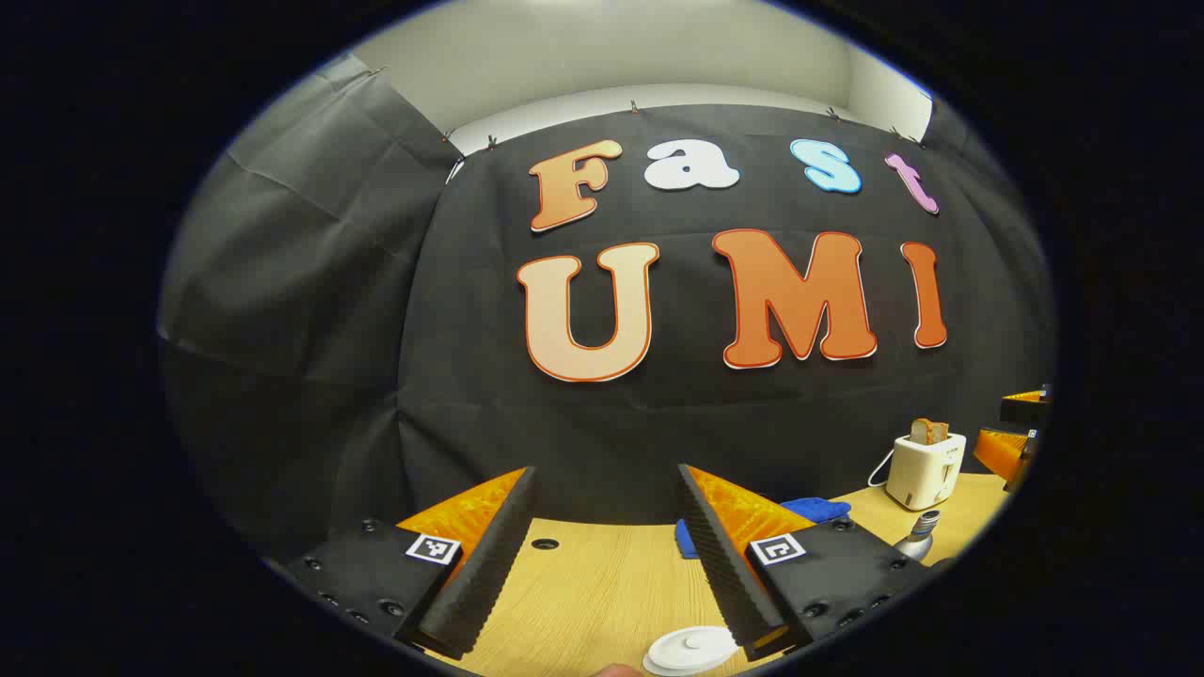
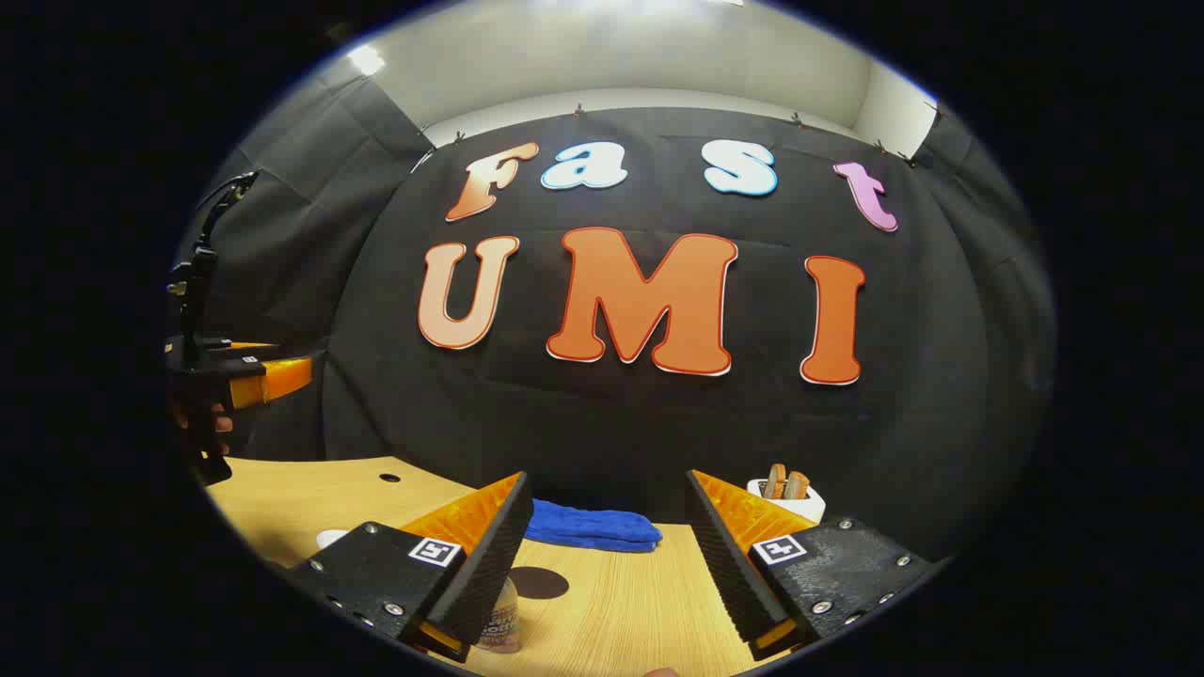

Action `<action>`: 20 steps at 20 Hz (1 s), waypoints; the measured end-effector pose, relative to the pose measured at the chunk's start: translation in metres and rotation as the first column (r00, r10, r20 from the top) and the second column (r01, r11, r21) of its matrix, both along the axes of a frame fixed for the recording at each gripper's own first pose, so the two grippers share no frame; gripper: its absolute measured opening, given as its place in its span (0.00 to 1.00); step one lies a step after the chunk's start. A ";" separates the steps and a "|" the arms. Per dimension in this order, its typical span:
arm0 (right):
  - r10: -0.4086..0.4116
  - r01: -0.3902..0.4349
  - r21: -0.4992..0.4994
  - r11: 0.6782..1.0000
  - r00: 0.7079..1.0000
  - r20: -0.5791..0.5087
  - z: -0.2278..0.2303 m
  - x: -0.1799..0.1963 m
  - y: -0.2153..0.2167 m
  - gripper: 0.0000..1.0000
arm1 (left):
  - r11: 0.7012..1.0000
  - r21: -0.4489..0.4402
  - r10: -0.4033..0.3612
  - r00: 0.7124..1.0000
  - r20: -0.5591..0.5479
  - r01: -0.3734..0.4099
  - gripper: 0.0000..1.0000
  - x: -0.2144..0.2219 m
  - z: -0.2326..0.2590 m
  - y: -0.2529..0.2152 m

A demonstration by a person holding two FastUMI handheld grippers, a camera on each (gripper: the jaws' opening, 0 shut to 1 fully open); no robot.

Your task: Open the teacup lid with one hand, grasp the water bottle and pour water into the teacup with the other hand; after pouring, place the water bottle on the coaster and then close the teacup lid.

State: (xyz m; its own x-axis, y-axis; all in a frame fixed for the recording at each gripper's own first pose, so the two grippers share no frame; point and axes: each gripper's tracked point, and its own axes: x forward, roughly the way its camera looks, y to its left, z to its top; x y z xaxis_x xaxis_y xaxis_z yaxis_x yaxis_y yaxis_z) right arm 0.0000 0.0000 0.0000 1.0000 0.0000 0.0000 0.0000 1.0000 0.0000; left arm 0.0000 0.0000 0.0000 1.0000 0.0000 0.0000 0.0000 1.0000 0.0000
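Left gripper: fingers spread wide, holding nothing, above the desk.
Teacup lid: white, at the bottom edge of the left gripper view, just beside the right-hand finger.
Right gripper: fingers wide apart, empty.
Water bottle: lower left of the right gripper view, partly hidden behind the left-hand finger.
Coaster: dark round, lower centre, near the bottle.
Blue cloth: at the desk's back edge.
Toaster: right of the left gripper view.

Your left gripper and right gripper each carry ribbed wedge fingers on black screw-studded blocks, every block bearing a small square black-and-white marker nearest its finger
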 end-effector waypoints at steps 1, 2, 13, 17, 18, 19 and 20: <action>0.002 -0.002 -0.002 1.000 1.000 0.000 0.000 0.000 0.001 0.96 | 1.000 0.000 0.000 1.000 0.003 0.000 0.96 0.000 0.000 0.000; 0.004 -0.004 -0.002 1.000 1.000 -0.002 -0.001 0.000 0.001 0.96 | 1.000 0.001 0.002 1.000 0.006 -0.002 0.98 -0.001 0.002 0.000; 0.028 -0.029 -0.002 1.000 0.999 -0.025 -0.010 0.003 0.013 0.97 | 1.000 -0.006 0.029 1.000 -0.003 -0.029 0.98 -0.002 -0.005 0.010; 0.030 -0.031 -0.021 0.999 0.999 -0.026 -0.012 0.002 0.014 0.96 | 1.000 -0.018 0.015 1.000 -0.005 -0.015 0.96 -0.002 -0.007 0.008; 0.036 -0.036 -0.021 0.999 0.999 -0.028 -0.013 0.002 0.016 0.96 | 1.000 -0.019 0.012 1.000 -0.010 -0.013 0.98 -0.002 -0.009 0.008; 0.046 -0.046 -0.017 0.999 0.998 -0.030 -0.014 0.002 0.019 0.97 | 1.000 -0.020 0.010 1.000 -0.015 -0.010 0.98 -0.001 -0.010 0.007; 0.056 -0.057 -0.011 0.998 0.998 -0.033 -0.015 0.001 0.022 0.97 | 1.000 -0.022 0.004 1.000 -0.021 -0.005 0.98 -0.002 -0.013 0.006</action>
